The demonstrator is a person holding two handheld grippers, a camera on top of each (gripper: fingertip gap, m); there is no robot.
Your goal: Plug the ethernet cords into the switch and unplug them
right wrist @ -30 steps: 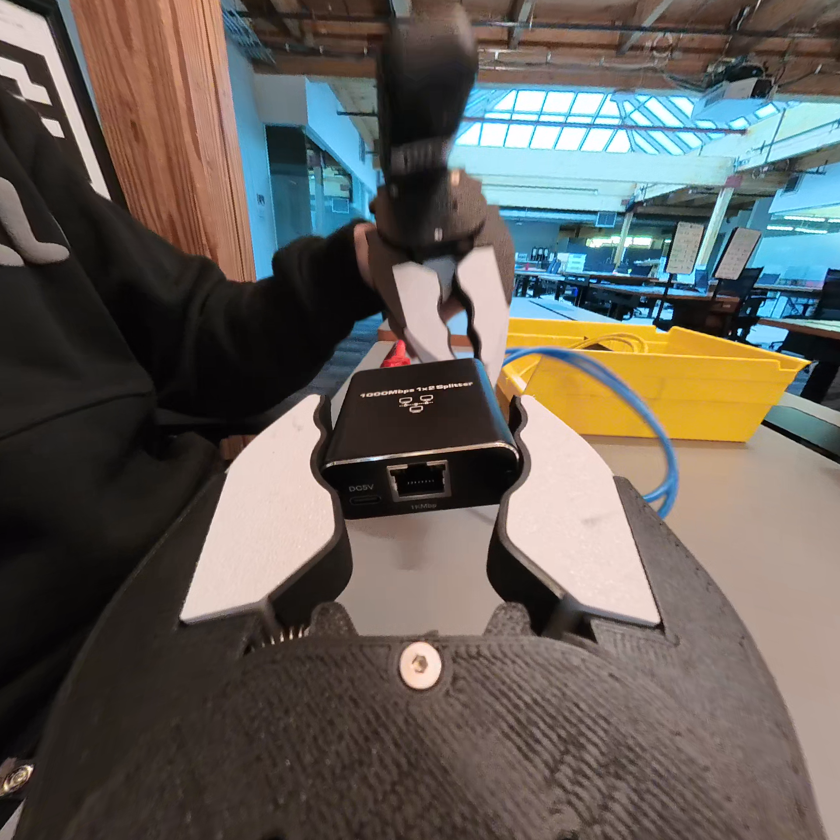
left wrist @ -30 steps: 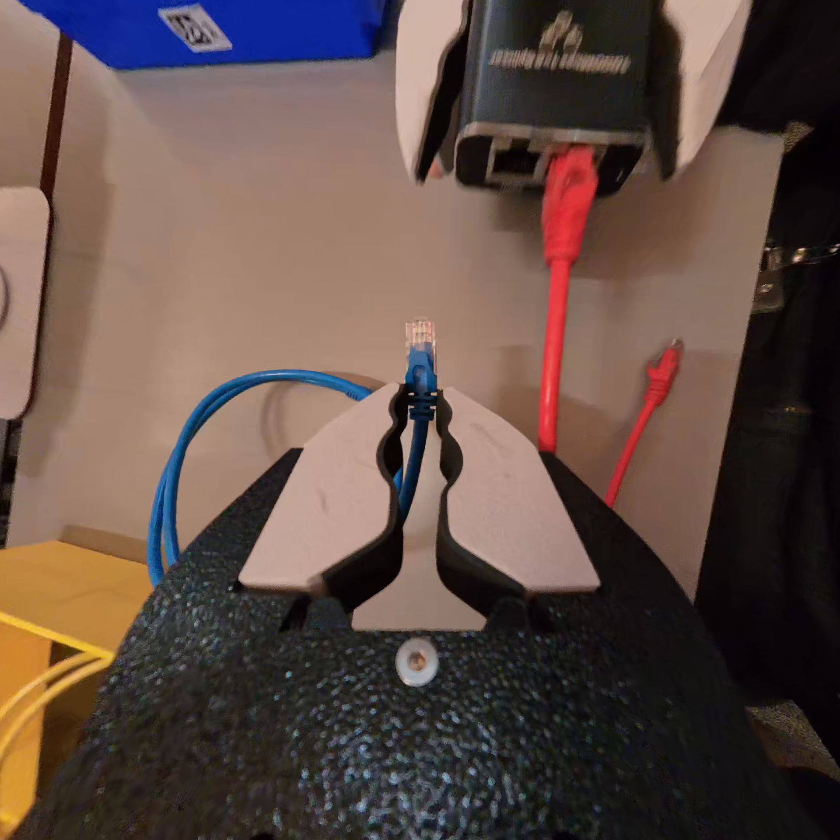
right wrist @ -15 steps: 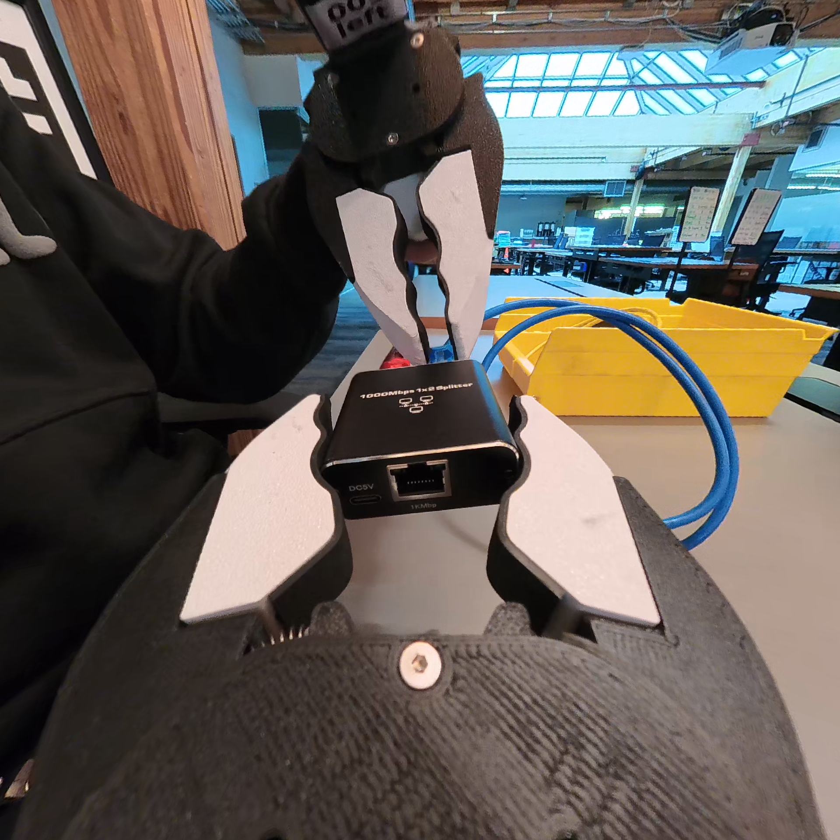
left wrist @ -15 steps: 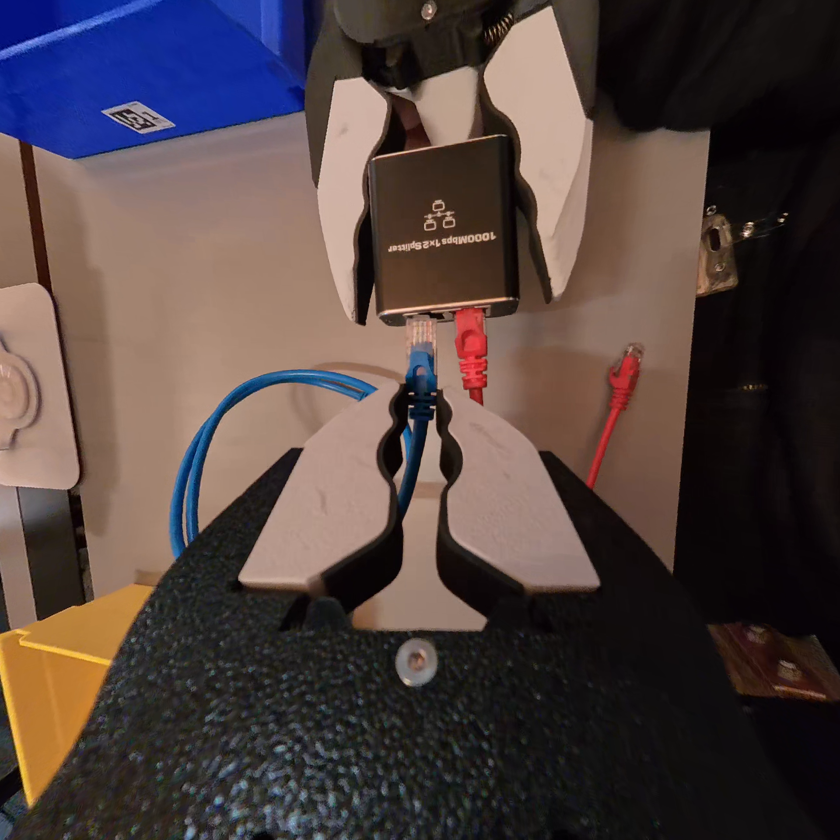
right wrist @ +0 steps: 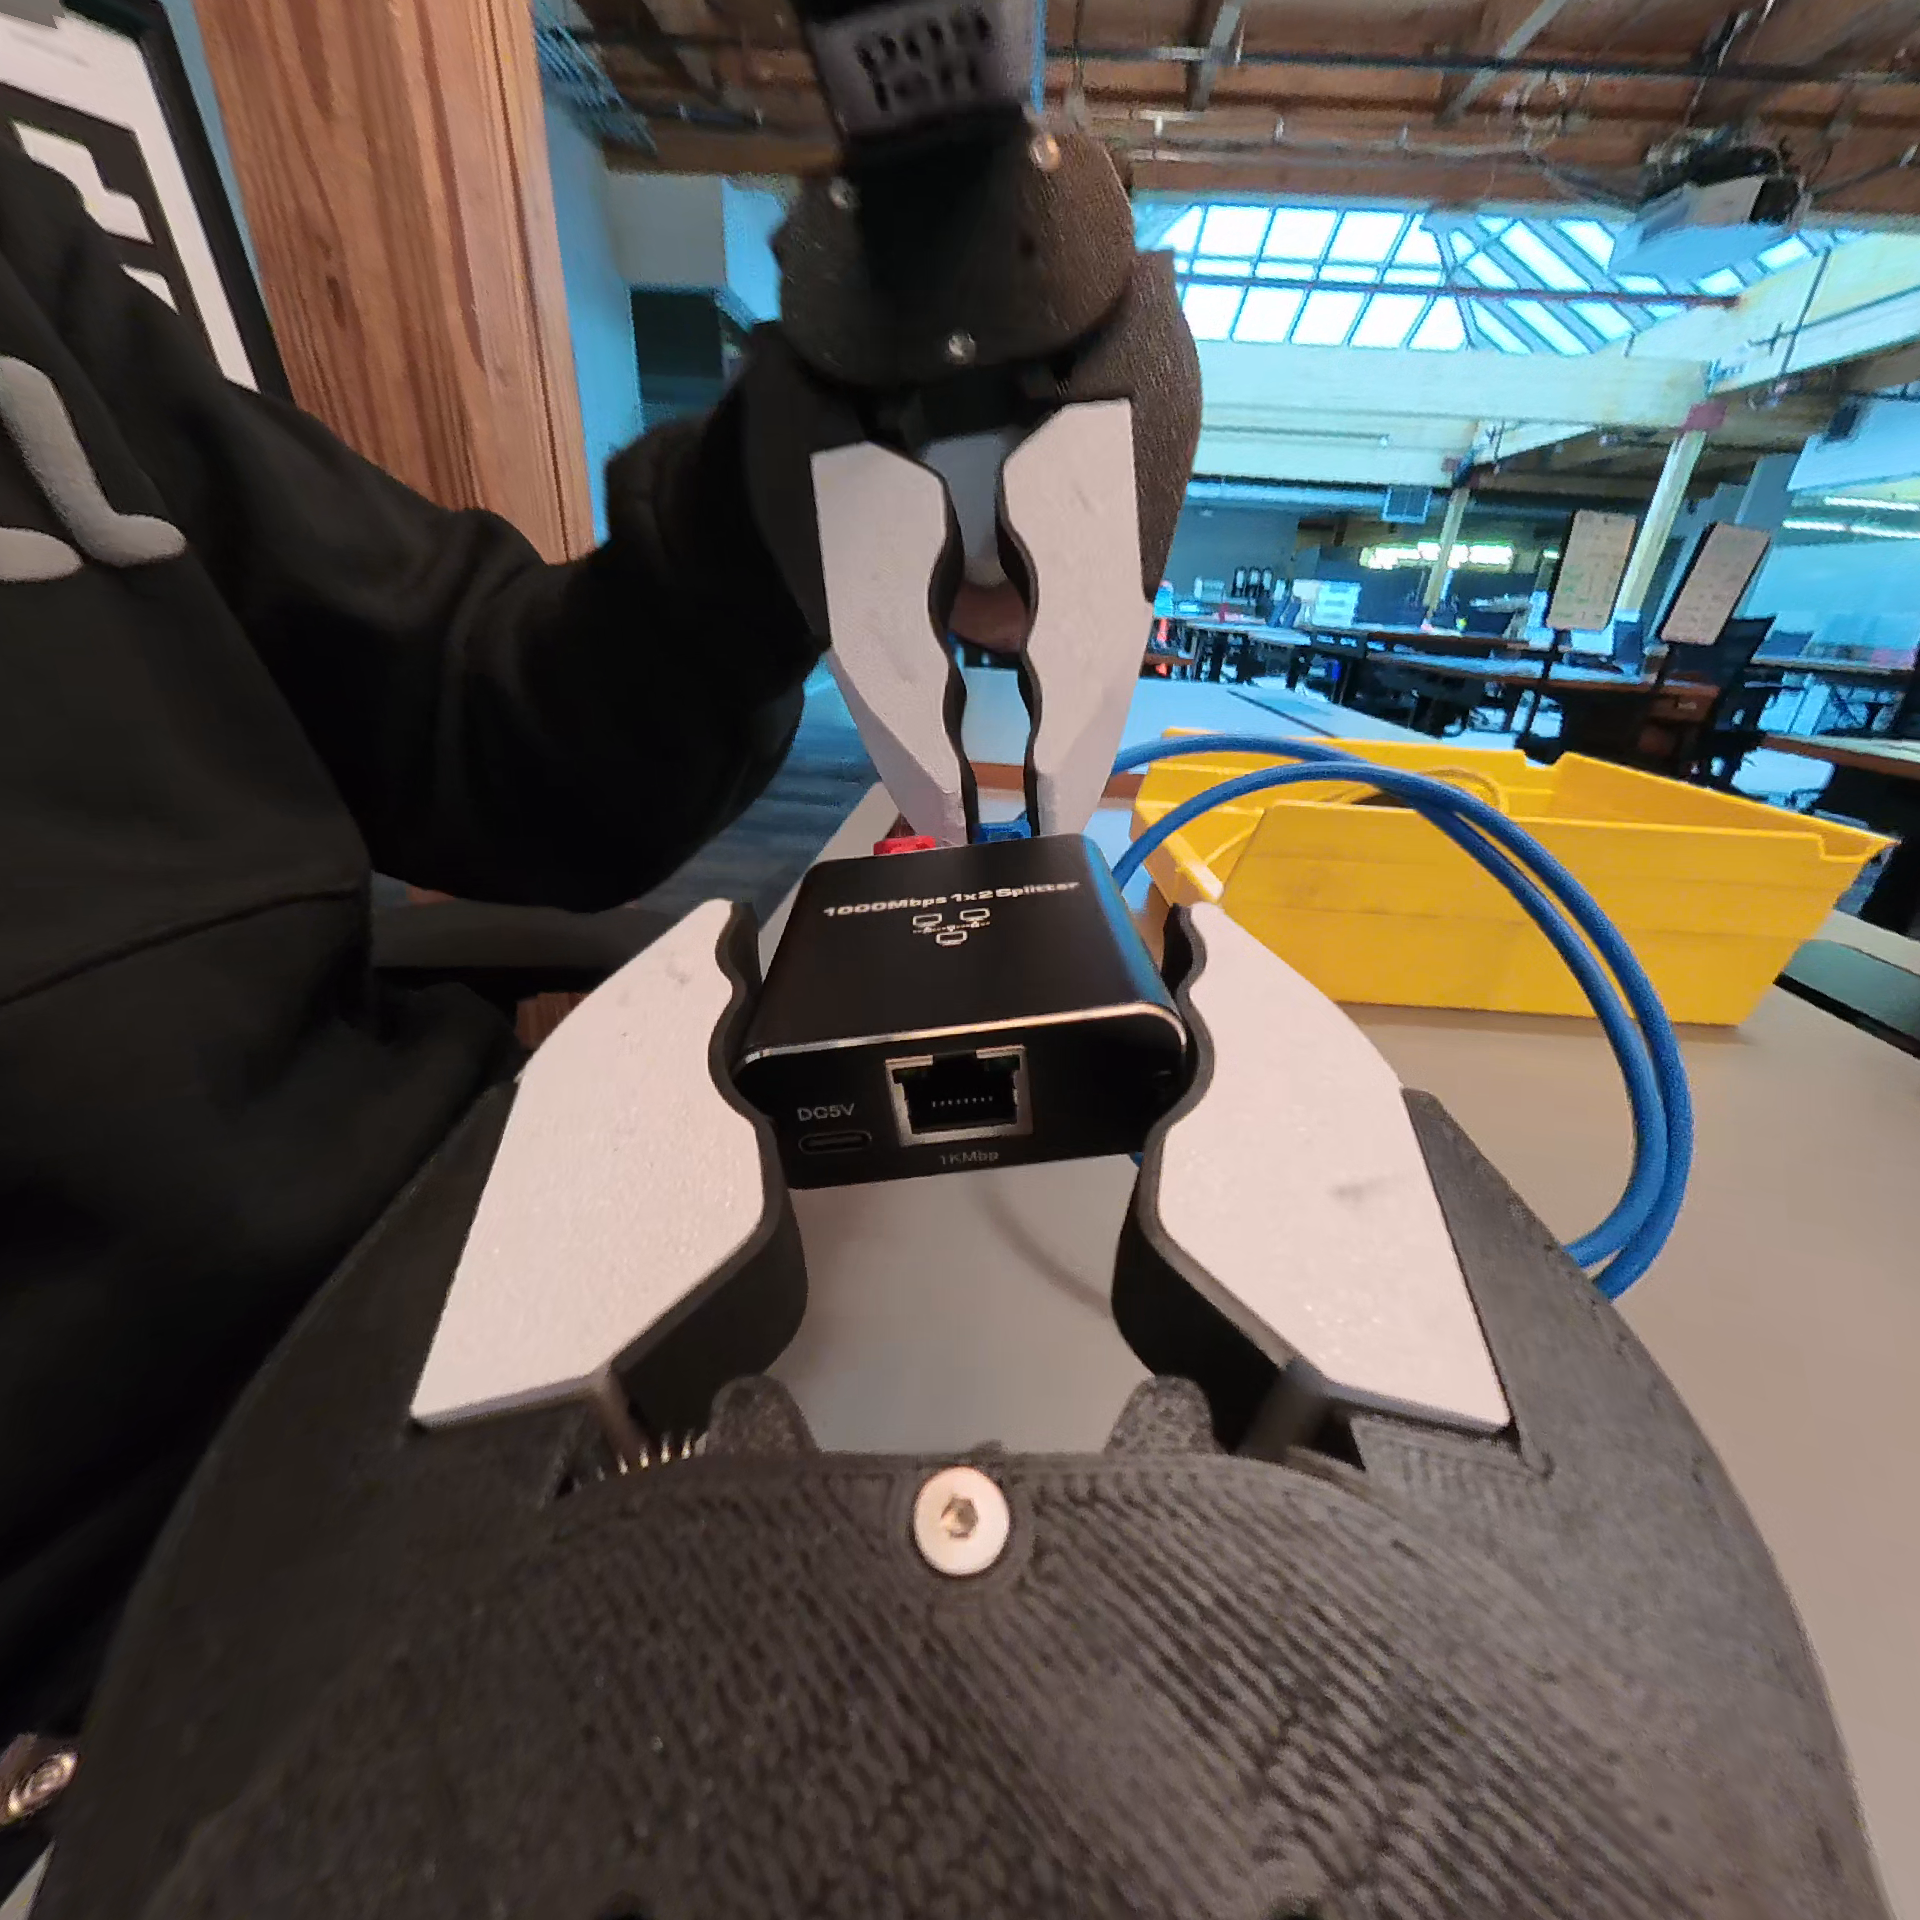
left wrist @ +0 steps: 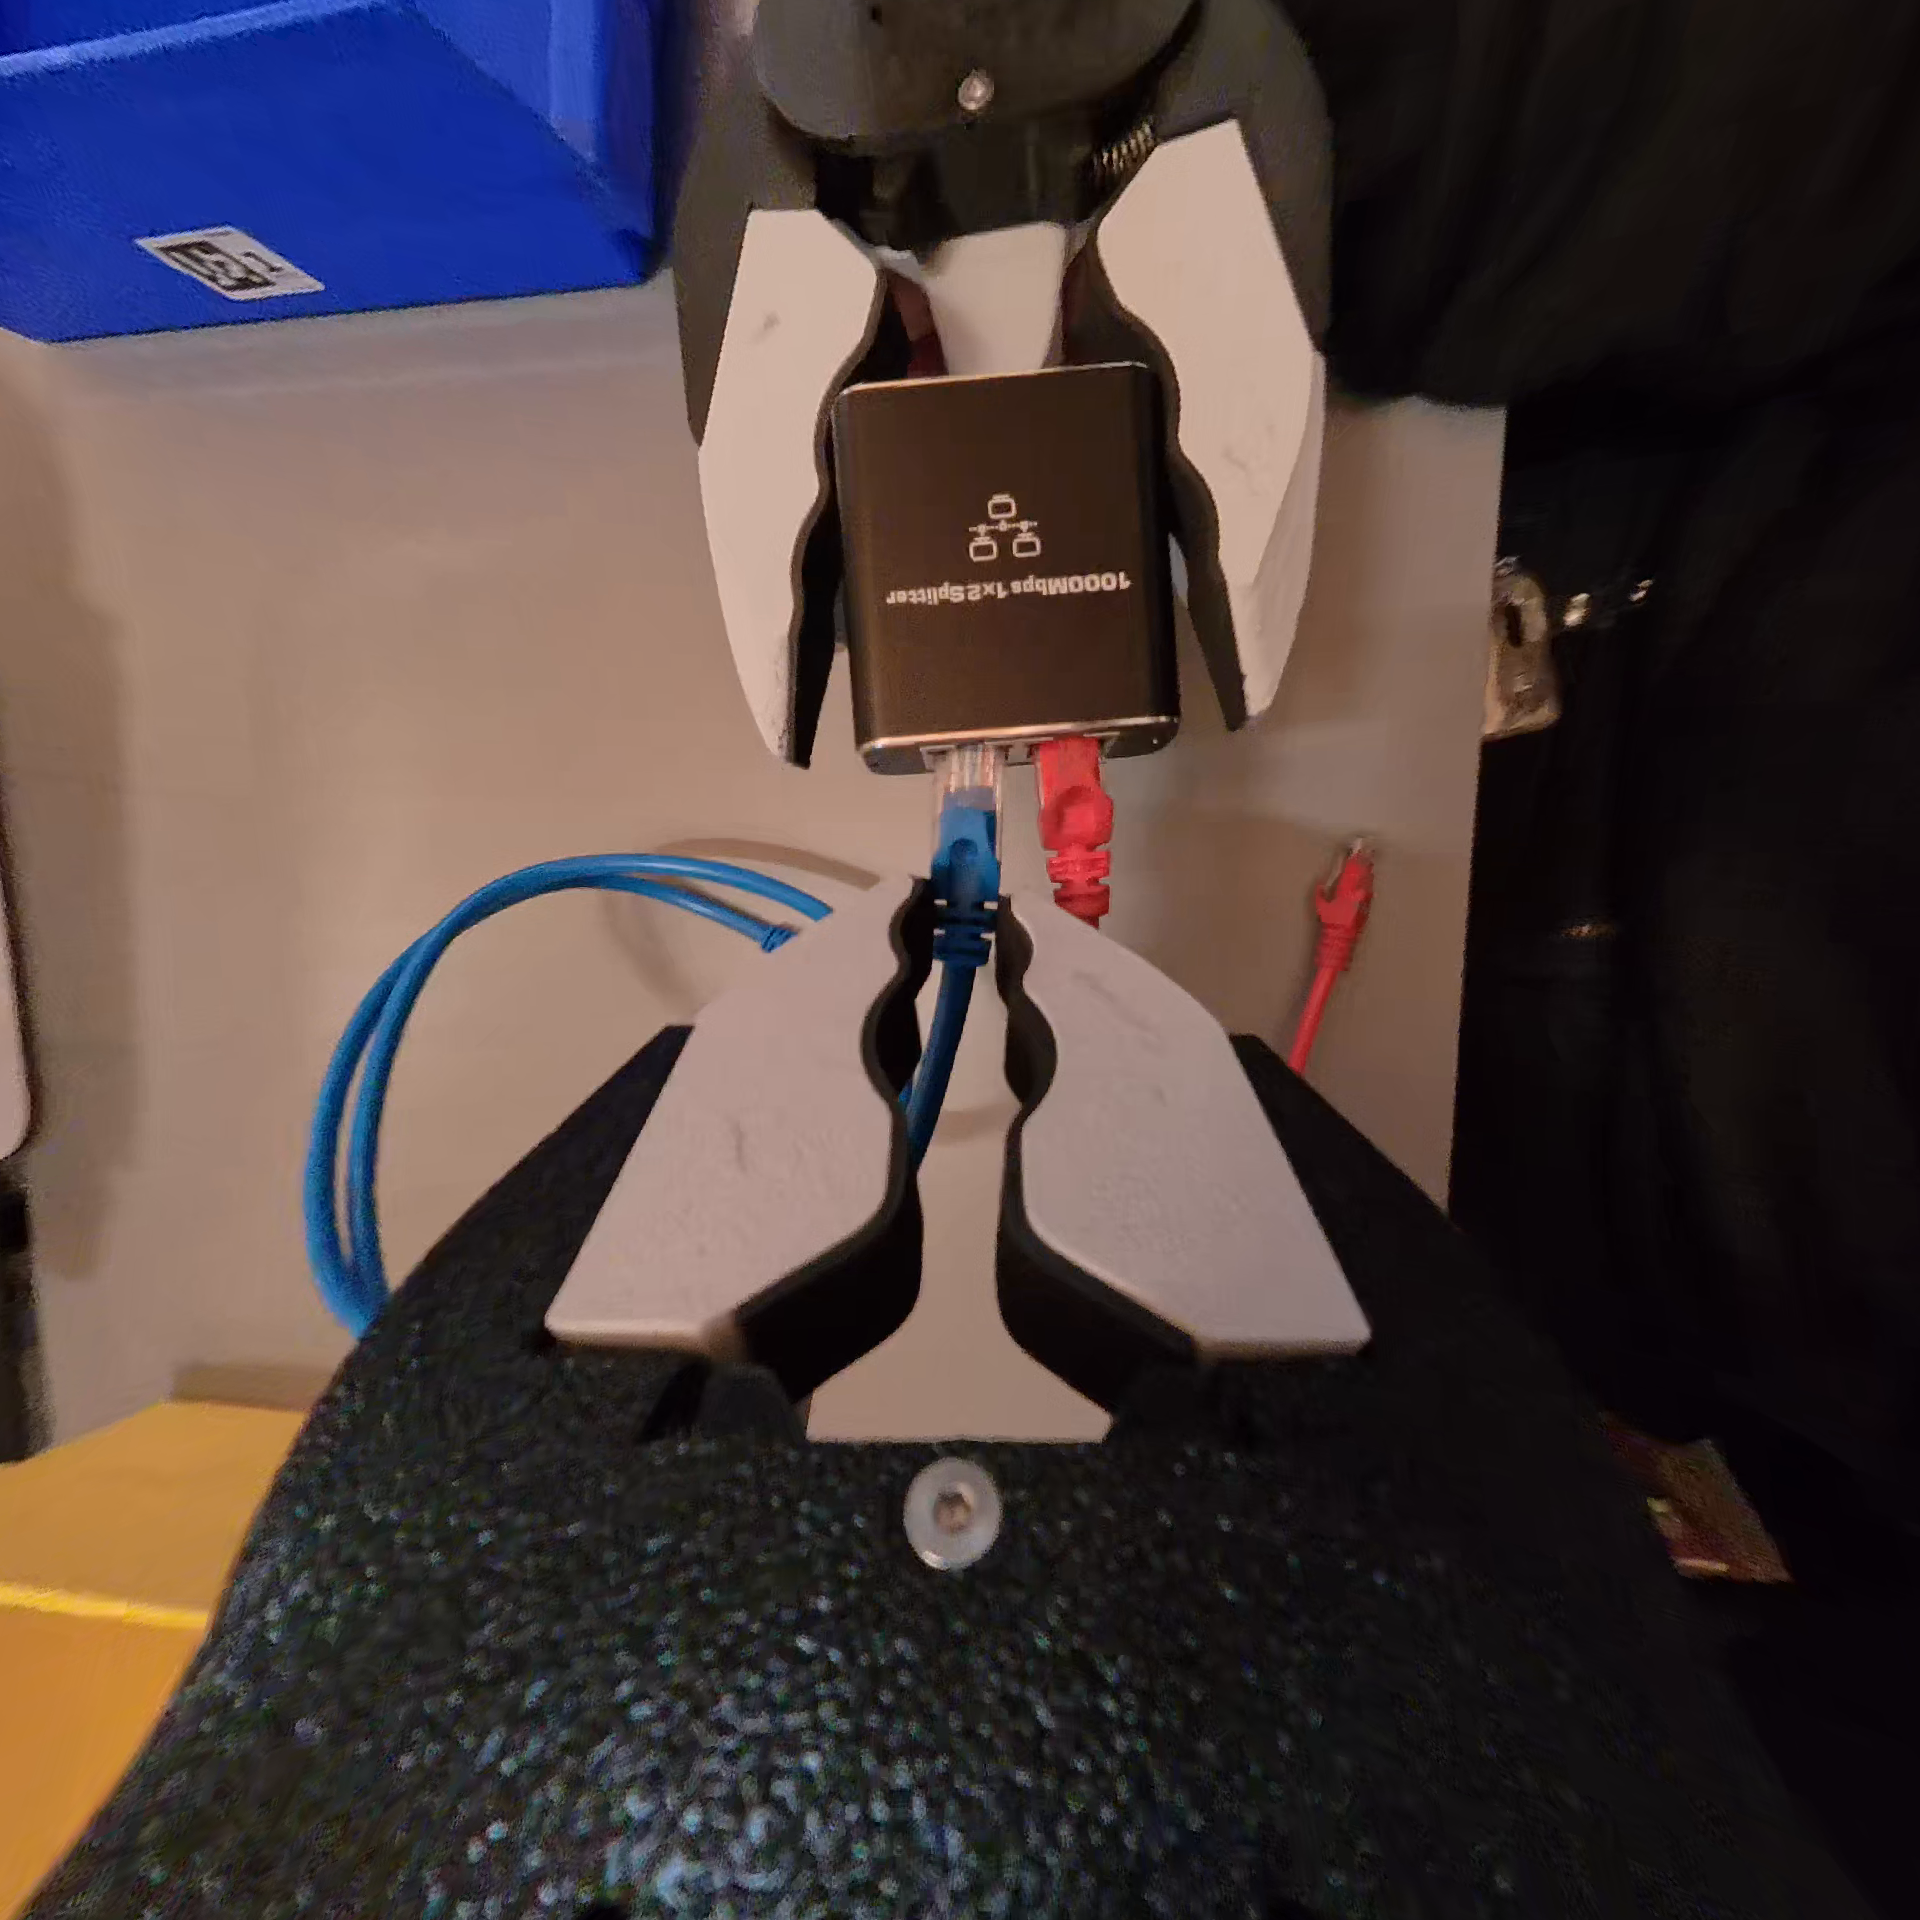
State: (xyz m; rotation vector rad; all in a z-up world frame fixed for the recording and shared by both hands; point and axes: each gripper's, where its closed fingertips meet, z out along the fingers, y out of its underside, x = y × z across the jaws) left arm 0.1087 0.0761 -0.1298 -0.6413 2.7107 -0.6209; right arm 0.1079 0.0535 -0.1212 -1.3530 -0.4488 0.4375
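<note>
My left gripper [left wrist: 961,914], clamped on the blue ethernet cord's plug [left wrist: 964,831], meets the small black metal switch [left wrist: 1006,561] gripped by my right gripper [right wrist: 961,1029]. A red cord [left wrist: 1075,821] is already seated alongside. I should push straight in, keeping the plug square

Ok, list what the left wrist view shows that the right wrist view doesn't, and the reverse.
Left wrist view only: the blue plug entering the switch's port beside the seated red plug, a loose red connector on the table, a blue bin.
Right wrist view only: the switch's empty rear port, a wooden post.
Both: switch, blue cord, yellow bin, left gripper, right gripper.
</note>
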